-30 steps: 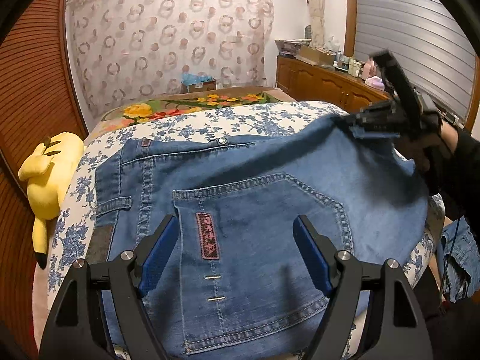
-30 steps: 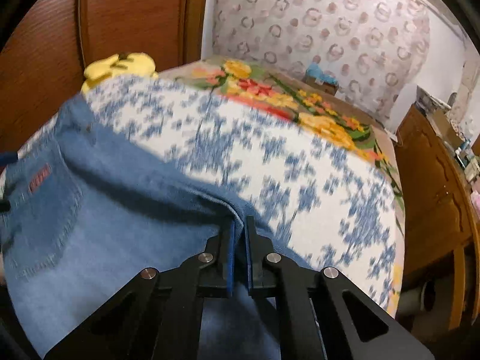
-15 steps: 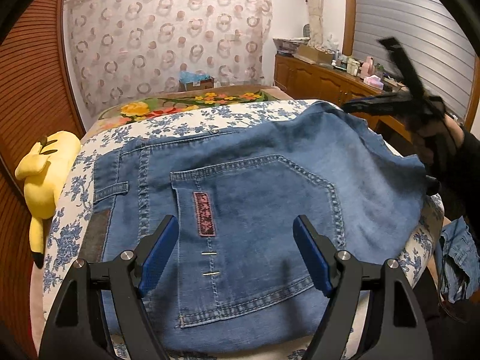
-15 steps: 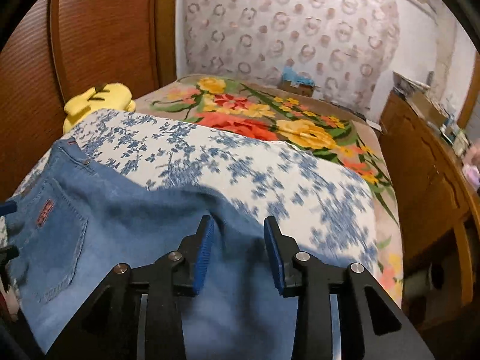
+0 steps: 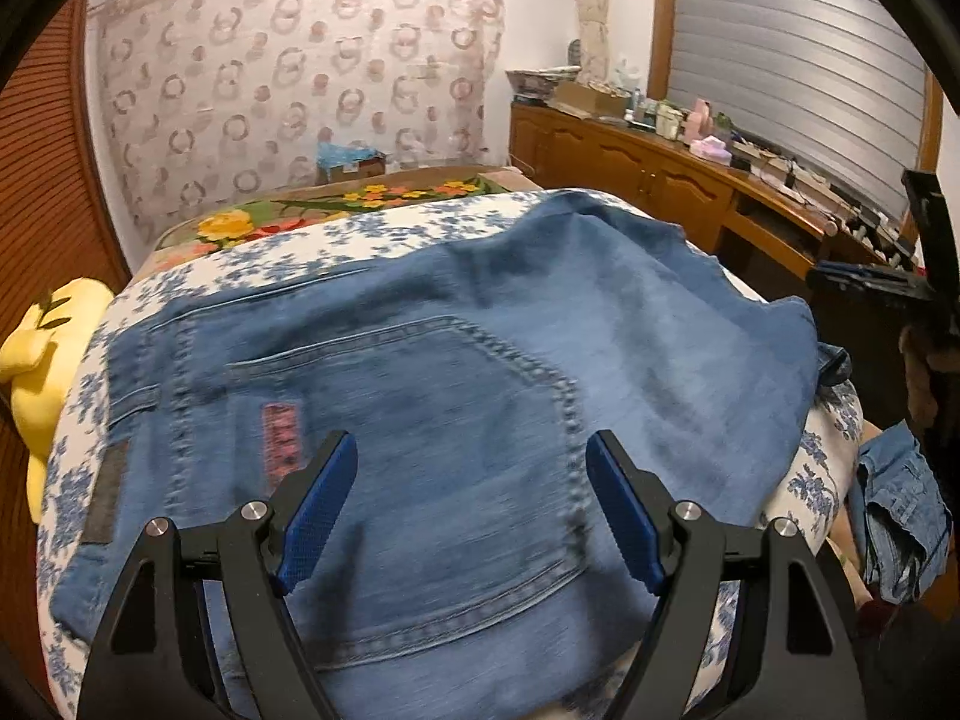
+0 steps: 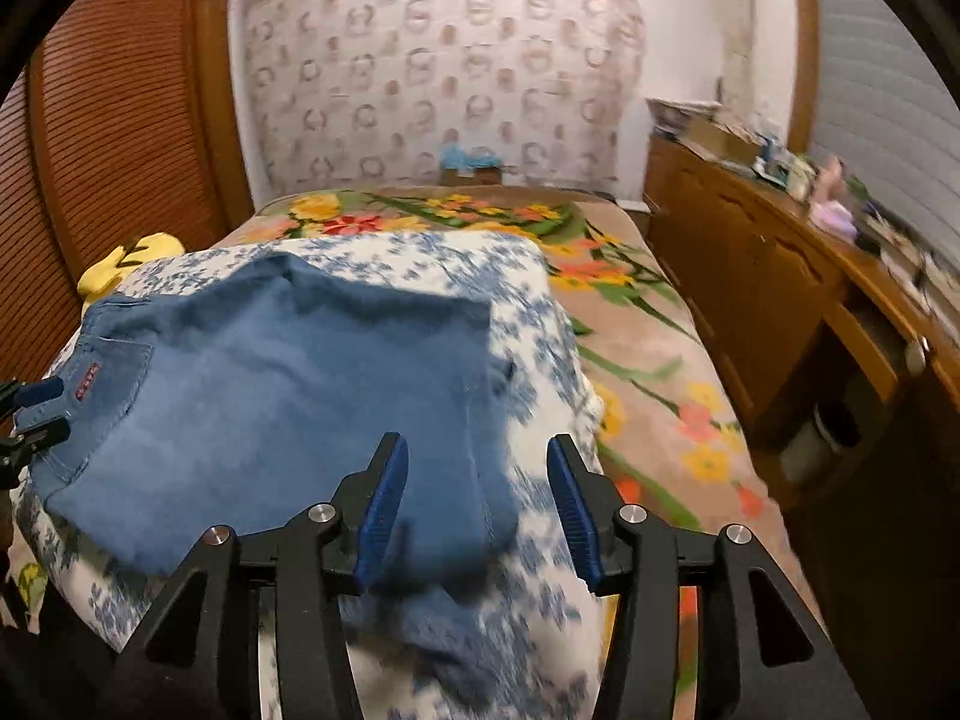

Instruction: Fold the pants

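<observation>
Blue denim pants [image 5: 456, 384] lie folded on a white, blue-flowered cushion [image 5: 420, 222], back pocket with a red patch up. They also show in the right wrist view [image 6: 282, 384]. My left gripper [image 5: 471, 504] is open and empty, just above the pocket. My right gripper [image 6: 477, 504] is open and empty, raised over the pants' right edge. In the left wrist view the right gripper [image 5: 870, 285] shows at the far right, off the cloth. In the right wrist view the left gripper [image 6: 33, 414] shows at the left edge.
A bed with a flowered blanket [image 6: 636, 324] lies behind and right of the cushion. A yellow plush toy [image 5: 36, 354] sits at the left. A cluttered wooden sideboard [image 5: 690, 180] runs along the right. More denim [image 5: 900, 516] hangs at lower right.
My right gripper opened, let go of the pants' edge and pulled back to the right. The denim settled flat on the cushion. My left gripper stayed open over the pocket.
</observation>
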Motion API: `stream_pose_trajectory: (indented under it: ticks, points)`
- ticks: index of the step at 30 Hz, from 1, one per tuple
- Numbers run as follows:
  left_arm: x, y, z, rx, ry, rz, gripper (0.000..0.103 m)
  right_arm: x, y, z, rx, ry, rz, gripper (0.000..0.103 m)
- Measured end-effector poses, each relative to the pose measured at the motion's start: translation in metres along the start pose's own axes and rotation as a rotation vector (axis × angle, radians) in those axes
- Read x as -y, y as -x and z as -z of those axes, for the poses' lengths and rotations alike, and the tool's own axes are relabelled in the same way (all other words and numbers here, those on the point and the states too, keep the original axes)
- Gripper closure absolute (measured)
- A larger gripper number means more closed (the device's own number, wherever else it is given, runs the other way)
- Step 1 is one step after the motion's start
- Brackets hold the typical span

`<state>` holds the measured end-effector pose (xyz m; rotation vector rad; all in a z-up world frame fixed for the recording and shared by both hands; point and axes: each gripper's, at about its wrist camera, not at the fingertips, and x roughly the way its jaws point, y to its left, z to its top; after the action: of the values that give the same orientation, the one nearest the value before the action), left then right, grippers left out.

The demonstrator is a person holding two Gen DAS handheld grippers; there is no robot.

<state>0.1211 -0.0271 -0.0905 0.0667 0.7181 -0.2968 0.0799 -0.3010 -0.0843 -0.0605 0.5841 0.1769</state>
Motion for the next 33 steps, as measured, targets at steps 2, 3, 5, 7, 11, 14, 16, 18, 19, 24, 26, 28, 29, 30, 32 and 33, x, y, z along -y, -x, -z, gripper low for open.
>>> stream_pose_trajectory:
  ticks: [2, 3, 5, 7, 11, 14, 16, 18, 19, 24, 26, 28, 29, 30, 32, 33]
  points:
    - [0.007, -0.004, -0.002, -0.002, -0.008, 0.012, 0.024, 0.001, 0.003, 0.008, -0.006, -0.036, -0.014, 0.053]
    - [0.009, -0.005, -0.003, -0.004, -0.011, 0.016, 0.024, 0.002, 0.003, 0.011, -0.009, -0.056, -0.02, 0.053]
    - [0.013, -0.008, -0.004, -0.016, -0.017, 0.021, 0.024, 0.001, 0.002, 0.013, -0.013, -0.083, -0.031, 0.053]
    - [0.016, -0.01, -0.003, -0.028, -0.023, 0.025, 0.024, 0.003, -0.002, 0.016, -0.026, -0.106, -0.04, 0.053]
    - [0.019, -0.017, -0.002, -0.052, -0.029, 0.019, 0.024, 0.011, -0.007, 0.013, -0.041, -0.139, -0.066, 0.053]
    - [0.02, -0.027, 0.001, -0.084, -0.027, 0.013, 0.024, 0.022, -0.012, 0.012, -0.057, -0.161, -0.079, 0.053]
    - [0.019, -0.033, 0.004, -0.107, -0.019, 0.014, 0.024, 0.024, -0.015, 0.012, -0.069, -0.185, -0.091, 0.053]
    - [0.019, -0.038, 0.007, -0.12, -0.012, 0.011, 0.024, 0.026, -0.017, 0.012, -0.074, -0.199, -0.099, 0.053]
    - [0.02, -0.038, 0.008, -0.12, -0.013, 0.009, 0.024, 0.027, -0.018, 0.012, -0.077, -0.204, -0.104, 0.053]
    - [0.026, -0.042, 0.008, -0.122, -0.044, -0.019, 0.02, 0.032, -0.019, 0.011, -0.077, -0.221, -0.113, 0.053]
    - [0.028, -0.043, 0.008, -0.124, -0.052, -0.029, 0.02, 0.032, -0.02, 0.01, -0.071, -0.219, -0.114, 0.053]
    - [0.029, -0.043, 0.008, -0.125, -0.056, -0.031, 0.019, 0.031, -0.02, 0.01, -0.068, -0.21, -0.111, 0.053]
    - [0.029, -0.043, 0.007, -0.125, -0.053, -0.029, 0.019, 0.029, -0.02, 0.01, -0.067, -0.206, -0.11, 0.053]
    - [0.029, -0.043, 0.007, -0.126, -0.05, -0.025, 0.019, 0.03, -0.02, 0.01, -0.064, -0.201, -0.109, 0.053]
    - [0.03, -0.043, 0.007, -0.128, -0.051, -0.023, 0.019, 0.03, -0.02, 0.01, -0.054, -0.194, -0.108, 0.059]
    - [0.03, -0.043, 0.007, -0.129, -0.053, -0.023, 0.019, 0.029, -0.02, 0.01, -0.051, -0.189, -0.104, 0.064]
